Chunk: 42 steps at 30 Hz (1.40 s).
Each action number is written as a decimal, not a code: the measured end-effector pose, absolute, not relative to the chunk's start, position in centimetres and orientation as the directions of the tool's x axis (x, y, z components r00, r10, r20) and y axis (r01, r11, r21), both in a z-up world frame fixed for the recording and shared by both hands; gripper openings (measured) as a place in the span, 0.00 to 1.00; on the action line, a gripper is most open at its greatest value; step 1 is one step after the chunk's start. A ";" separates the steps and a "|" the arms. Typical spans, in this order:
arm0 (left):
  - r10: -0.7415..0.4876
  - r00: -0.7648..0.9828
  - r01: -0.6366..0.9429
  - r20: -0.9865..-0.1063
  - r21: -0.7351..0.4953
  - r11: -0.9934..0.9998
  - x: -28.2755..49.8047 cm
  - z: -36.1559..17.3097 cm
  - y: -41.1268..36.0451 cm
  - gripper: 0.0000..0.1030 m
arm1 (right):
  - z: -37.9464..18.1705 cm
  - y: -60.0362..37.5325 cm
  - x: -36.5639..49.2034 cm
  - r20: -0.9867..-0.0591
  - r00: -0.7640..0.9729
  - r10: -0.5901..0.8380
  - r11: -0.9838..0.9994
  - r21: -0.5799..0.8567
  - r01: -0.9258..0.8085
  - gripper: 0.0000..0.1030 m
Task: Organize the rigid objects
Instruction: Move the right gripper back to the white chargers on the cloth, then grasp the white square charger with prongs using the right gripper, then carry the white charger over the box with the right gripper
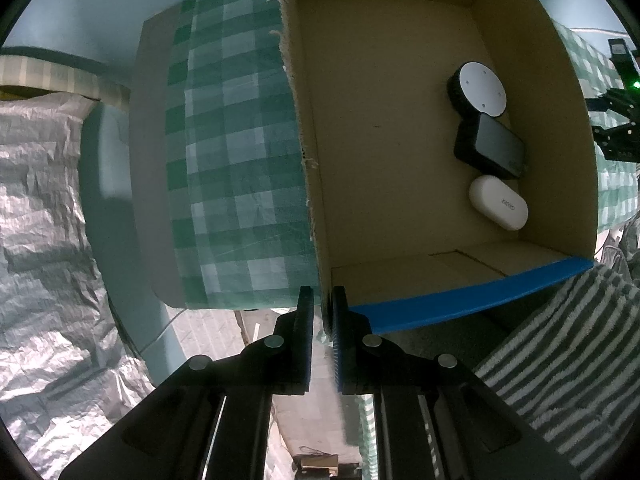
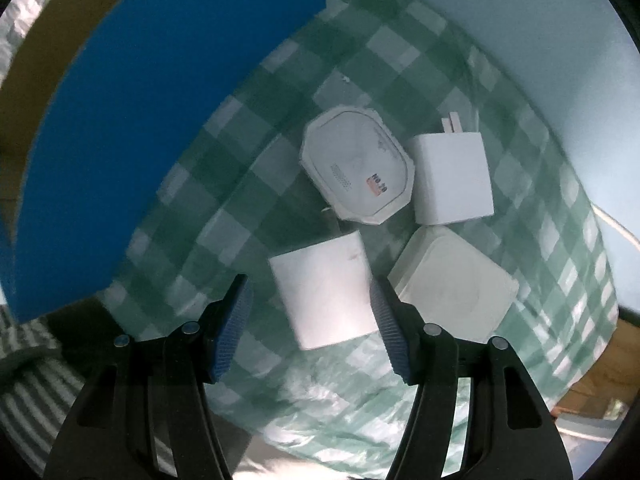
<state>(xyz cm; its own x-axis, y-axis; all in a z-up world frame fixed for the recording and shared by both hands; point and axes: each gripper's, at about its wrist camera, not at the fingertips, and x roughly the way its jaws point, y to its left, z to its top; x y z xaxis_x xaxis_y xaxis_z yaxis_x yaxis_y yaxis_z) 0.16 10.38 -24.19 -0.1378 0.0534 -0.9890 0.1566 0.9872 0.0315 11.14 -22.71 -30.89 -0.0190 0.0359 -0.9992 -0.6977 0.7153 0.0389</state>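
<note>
My left gripper (image 1: 322,294) points down and is shut on the near left corner of the cardboard box (image 1: 400,32). On the box floor, along its right wall, lie a round white-topped black disc (image 1: 480,88), a black rectangular case (image 1: 494,148) and a white oval case (image 1: 498,202). My right gripper (image 2: 310,282) is open above the green checked cloth (image 2: 248,184). A white square adapter (image 2: 324,292) lies between its fingers, untouched. Beyond it are a white octagonal device (image 2: 358,166), a white pronged charger (image 2: 452,178) and a white square flat unit (image 2: 452,284).
The box's blue-taped side (image 2: 160,100) stands close on the left of the right gripper. A striped grey towel (image 1: 560,340) lies by the box's near edge. Crinkled silver sheeting (image 1: 40,200) covers the area left of the table. A black stand (image 1: 616,120) sits past the box's right wall.
</note>
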 end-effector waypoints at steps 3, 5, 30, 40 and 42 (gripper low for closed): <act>0.048 -0.139 0.153 -0.989 0.027 0.988 0.2 -24.2 10.4 0.09 | -31.7 -22.3 11.6 -1.000 -0.026 0.015 0.713 0.029 -0.701 0.61; 0.046 -0.139 0.149 -0.989 0.025 0.989 0.2 -24.2 10.5 0.09 | -32.4 -22.3 11.8 -0.999 -0.045 0.004 0.719 0.034 -0.694 0.59; 0.043 -0.138 0.153 -0.989 0.021 0.988 0.2 -24.2 10.7 0.09 | -34.1 -24.3 11.9 -0.989 -0.109 0.097 0.897 0.135 -0.421 0.52; 0.042 -0.139 0.154 -0.989 0.020 0.988 0.2 -24.3 10.7 0.09 | -30.1 -24.4 9.4 -0.986 -0.101 0.129 0.886 0.160 -0.435 0.52; 0.041 -0.139 0.153 -0.989 0.020 0.988 0.2 -24.3 10.7 0.09 | -29.3 -24.4 9.2 -0.986 -0.100 0.132 0.884 0.163 -0.438 0.52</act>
